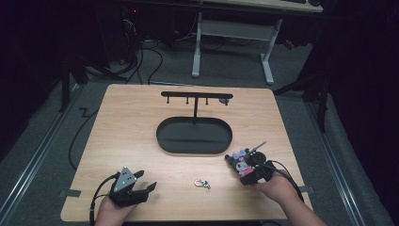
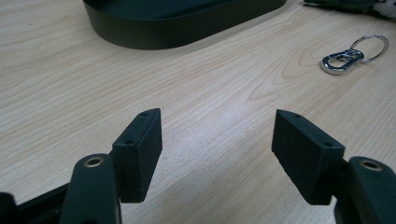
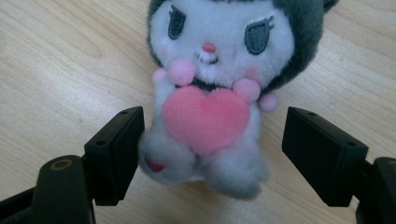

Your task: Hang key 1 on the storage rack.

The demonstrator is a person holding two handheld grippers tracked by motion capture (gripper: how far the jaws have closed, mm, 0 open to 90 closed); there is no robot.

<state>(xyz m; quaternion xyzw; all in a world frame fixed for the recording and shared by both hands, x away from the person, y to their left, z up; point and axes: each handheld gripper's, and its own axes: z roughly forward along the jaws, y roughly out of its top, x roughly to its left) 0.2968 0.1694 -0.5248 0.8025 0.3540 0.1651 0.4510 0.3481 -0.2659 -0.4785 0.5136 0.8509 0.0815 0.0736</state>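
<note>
Black hook stand (image 1: 194, 133) at tabletop (image 1: 127, 122) centre. Plush toy (image 3: 212, 91) near right edge, between right gripper (image 3: 212, 154)'s spread jaws, one pad touching, long axis along the gripper. Left gripper (image 2: 217, 147) released, empty, front-left. Key clip (image 1: 202, 183) between grippers.

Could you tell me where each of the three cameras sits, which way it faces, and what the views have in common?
High view: above the person's side, looking forward and down on the table; both forearms enter from below with the left gripper and right gripper.
Left gripper view: rides the left gripper, looking low across the wood past its open jaws toward the black stand and key clip.
Right gripper view: rides the right gripper, looking down on the plush toy between its open jaws.
Shared: the high view also shows the clip, stand and plush.
</note>
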